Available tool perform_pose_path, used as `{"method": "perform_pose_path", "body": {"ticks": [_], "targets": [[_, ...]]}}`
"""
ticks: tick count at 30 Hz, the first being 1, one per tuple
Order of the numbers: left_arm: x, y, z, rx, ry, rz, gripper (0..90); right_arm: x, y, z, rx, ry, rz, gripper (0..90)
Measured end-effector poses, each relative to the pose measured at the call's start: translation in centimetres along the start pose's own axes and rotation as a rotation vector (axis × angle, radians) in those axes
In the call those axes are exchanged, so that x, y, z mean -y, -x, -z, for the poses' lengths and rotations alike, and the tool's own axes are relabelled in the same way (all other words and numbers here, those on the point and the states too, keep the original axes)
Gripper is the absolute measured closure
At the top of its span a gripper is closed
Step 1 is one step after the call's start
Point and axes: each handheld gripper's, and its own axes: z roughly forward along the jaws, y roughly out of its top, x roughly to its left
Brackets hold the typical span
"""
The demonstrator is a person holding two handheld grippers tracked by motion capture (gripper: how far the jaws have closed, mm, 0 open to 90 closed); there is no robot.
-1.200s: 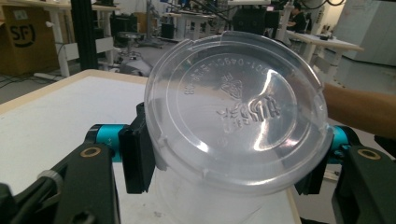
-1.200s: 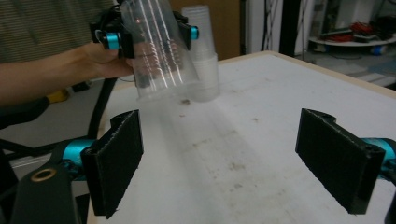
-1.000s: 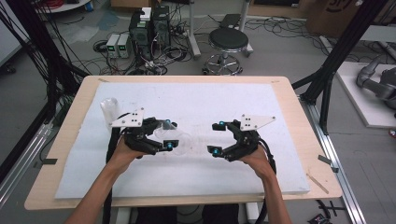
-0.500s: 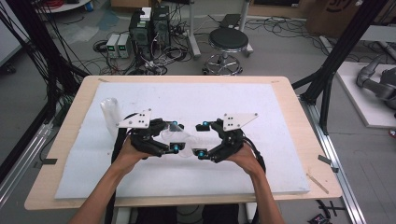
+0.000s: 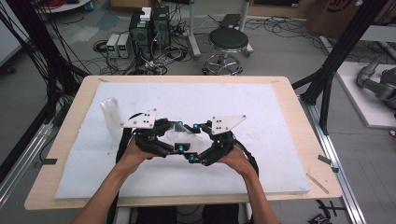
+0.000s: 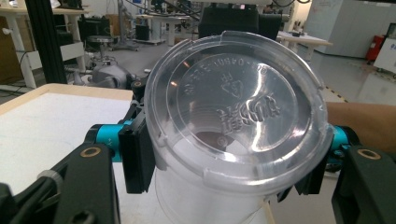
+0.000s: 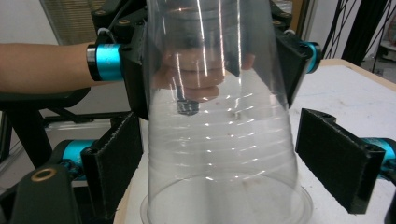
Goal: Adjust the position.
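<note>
Left gripper view: left tool (image 6: 224,161) clamps clear ribbed plastic cup (image 6: 233,126).

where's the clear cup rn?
High view: clear cup sits mid-table between the left gripper and right gripper; a second cup stands to its left.

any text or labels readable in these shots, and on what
Embossed lettering and a triangle mark on the clear cup base, seen in the left gripper view: mirrored and too blurred to read.
Dark lettering on a cardboard box at the top right of the high view: cut off, unreadable.
Nothing else legible.
</note>
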Motion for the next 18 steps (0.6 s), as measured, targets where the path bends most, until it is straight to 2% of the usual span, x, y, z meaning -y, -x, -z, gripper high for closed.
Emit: {"method": "perform_pose_path", "body": {"ticks": [4,9,15,17,18], "targets": [[-0.02,0.00,0.04,0.004,0.000,-0.002,36.0,0.01,-0.04,-0.13,0.001,-0.007,0.008,16.2],[-0.01,-0.01,0.04,0.004,0.001,-0.002,36.0,-0.04,-0.15,-0.16,0.013,-0.018,0.038,29.2],[0.03,-0.02,0.03,-0.002,-0.007,-0.003,35.9,-0.03,-0.17,-0.15,0.014,-0.029,0.047,31.6],[0.02,-0.02,0.00,-0.010,-0.002,-0.003,31.6,-0.04,-0.16,-0.15,0.020,-0.027,0.055,32.1],[0.00,0.04,-0.06,-0.028,0.000,0.002,24.0,-0.03,-0.19,-0.11,0.020,-0.029,0.050,32.3]]}}
